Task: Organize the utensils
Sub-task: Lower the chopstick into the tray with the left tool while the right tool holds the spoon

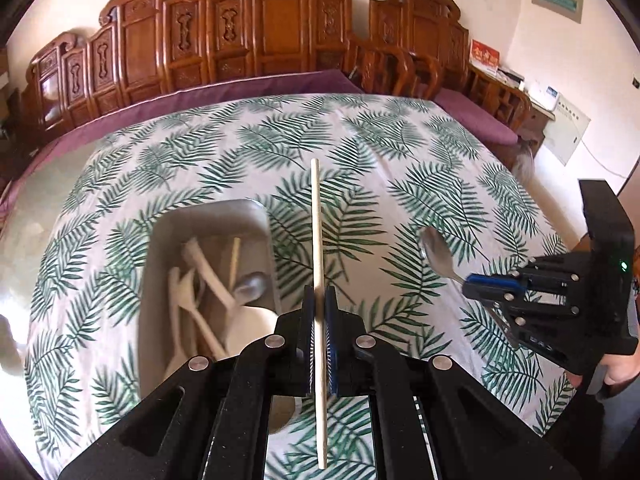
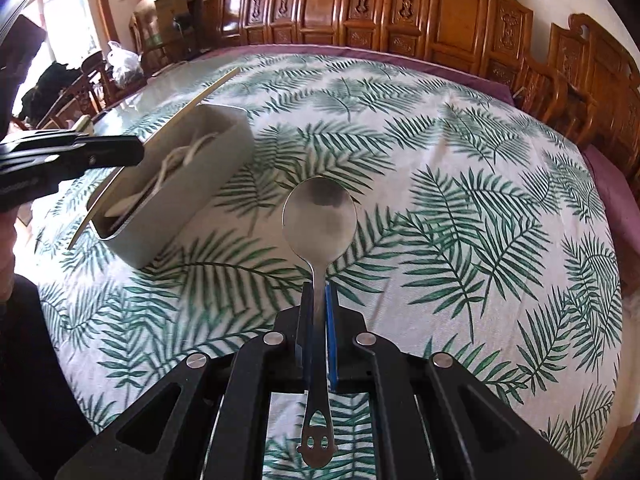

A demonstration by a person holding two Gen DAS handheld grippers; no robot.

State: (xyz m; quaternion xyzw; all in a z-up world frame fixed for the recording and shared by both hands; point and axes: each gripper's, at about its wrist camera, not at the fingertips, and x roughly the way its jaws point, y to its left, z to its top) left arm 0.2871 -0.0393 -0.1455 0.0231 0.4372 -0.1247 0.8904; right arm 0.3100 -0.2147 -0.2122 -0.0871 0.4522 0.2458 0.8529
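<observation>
My left gripper (image 1: pixel 319 300) is shut on a long pale chopstick (image 1: pixel 317 232), holding it above the table just right of the grey utensil box (image 1: pixel 208 216). The box holds several white plastic utensils (image 1: pixel 200 280) and a metal spoon (image 1: pixel 250 286). My right gripper (image 2: pixel 319 296) is shut on the handle of a metal spoon (image 2: pixel 319 212), bowl pointing forward, above the leaf-print tablecloth (image 2: pixel 460 184). The right gripper also shows in the left wrist view (image 1: pixel 470 282) with its spoon (image 1: pixel 436 250). The box (image 2: pixel 188 184), the chopstick (image 2: pixel 216 86) and the left gripper (image 2: pixel 136 154) show at the left of the right wrist view.
The table (image 1: pixel 420 152) is covered by the leaf-print cloth over a purple one (image 1: pixel 248 86). Carved wooden chairs (image 1: pixel 280 28) line the far side. A person's hand (image 1: pixel 618 372) holds the right gripper at the right edge.
</observation>
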